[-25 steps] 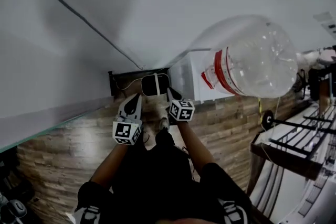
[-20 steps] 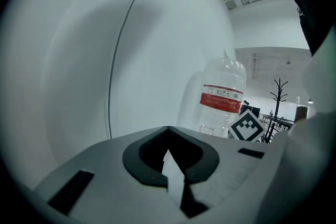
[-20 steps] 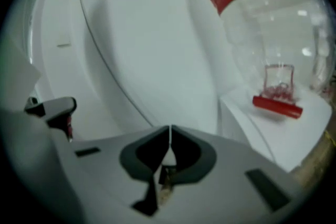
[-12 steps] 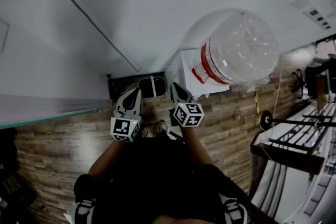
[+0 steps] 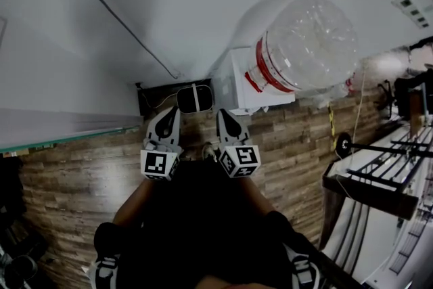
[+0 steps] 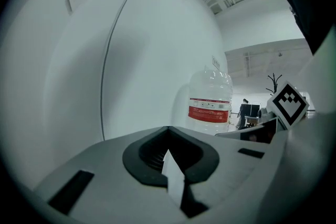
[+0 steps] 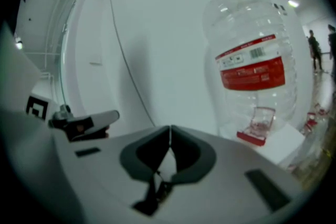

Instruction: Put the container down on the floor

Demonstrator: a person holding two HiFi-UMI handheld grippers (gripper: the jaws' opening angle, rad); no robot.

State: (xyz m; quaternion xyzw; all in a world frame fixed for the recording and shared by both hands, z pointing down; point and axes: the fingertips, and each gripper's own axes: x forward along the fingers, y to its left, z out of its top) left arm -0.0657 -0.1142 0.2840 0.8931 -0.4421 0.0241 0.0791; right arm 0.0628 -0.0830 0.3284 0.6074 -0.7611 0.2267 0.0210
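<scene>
Currently | container (image 5: 304, 44): clear jug, red label | standing on white box (image 5: 233, 88)

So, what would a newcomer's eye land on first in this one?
The big clear water bottle with a red label dominates, standing on a white box against the white wall, right of centre in the head view. Lower down, the left gripper and right gripper sit side by side over the wood-patterned floor. Both have their jaws together on nothing.
</scene>
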